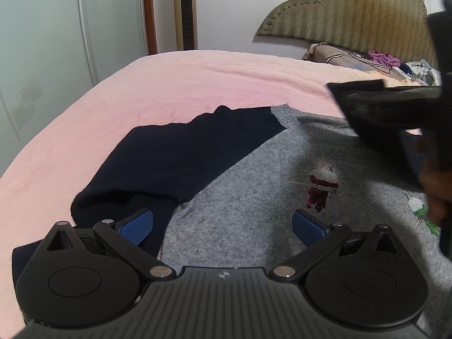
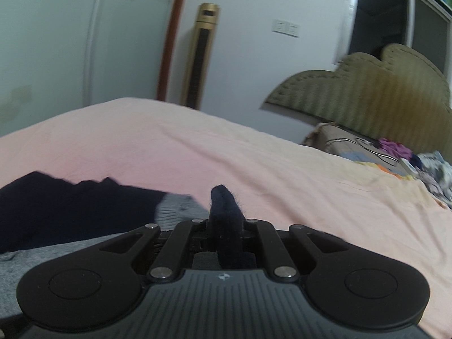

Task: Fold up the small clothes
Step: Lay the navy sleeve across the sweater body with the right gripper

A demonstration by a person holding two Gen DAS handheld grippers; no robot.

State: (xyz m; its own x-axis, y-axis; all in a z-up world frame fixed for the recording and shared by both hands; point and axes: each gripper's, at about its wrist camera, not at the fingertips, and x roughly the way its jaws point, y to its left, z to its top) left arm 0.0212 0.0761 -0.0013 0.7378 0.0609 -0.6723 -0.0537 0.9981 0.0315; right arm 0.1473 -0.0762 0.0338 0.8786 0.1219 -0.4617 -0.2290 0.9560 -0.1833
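Observation:
A small grey sweater (image 1: 248, 197) with navy sleeves lies on the pink bed (image 1: 183, 84); one navy sleeve (image 1: 180, 152) is folded across its left side. My left gripper (image 1: 223, 226) hovers open just above the sweater's body, blue pads (image 1: 138, 226) wide apart with nothing between them. In the right wrist view, my right gripper (image 2: 224, 223) is shut on a fold of the other navy sleeve (image 2: 223, 206), which sticks up between the closed fingers. The right gripper's dark body (image 1: 395, 118) looms blurred at the right of the left wrist view, above the sweater.
A padded headboard (image 1: 347, 14) stands at the far right with a pillow (image 1: 336, 56) and a pile of mixed clothes (image 1: 415, 69) below it. A tall gold fan tower (image 1: 185, 11) and a pale wardrobe (image 1: 56, 28) stand behind the bed.

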